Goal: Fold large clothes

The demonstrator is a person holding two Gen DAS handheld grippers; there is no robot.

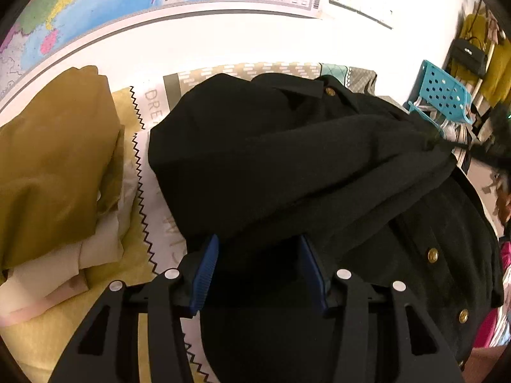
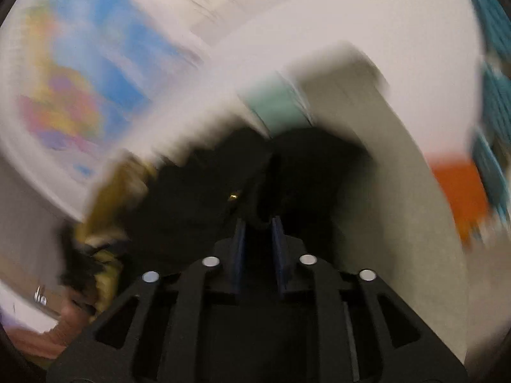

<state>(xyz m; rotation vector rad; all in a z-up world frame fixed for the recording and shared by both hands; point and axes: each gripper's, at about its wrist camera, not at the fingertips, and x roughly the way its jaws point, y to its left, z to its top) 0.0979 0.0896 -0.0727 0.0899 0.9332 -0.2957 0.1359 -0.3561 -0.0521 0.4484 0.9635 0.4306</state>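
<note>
A large black coat with gold buttons lies heaped on the bed, collar at the far end. My left gripper is at its near edge. A thick fold of the black cloth covers the fingertips and fills the gap between the blue pads, which stand fairly wide. The right wrist view is badly blurred. There my right gripper has its blue pads close together, pinching a narrow fold of the same black coat.
A mustard garment on cream folded clothes sits at the left on the zigzag-printed bedsheet. A map covers the wall behind. A teal perforated stool stands at the right. A hand shows low left.
</note>
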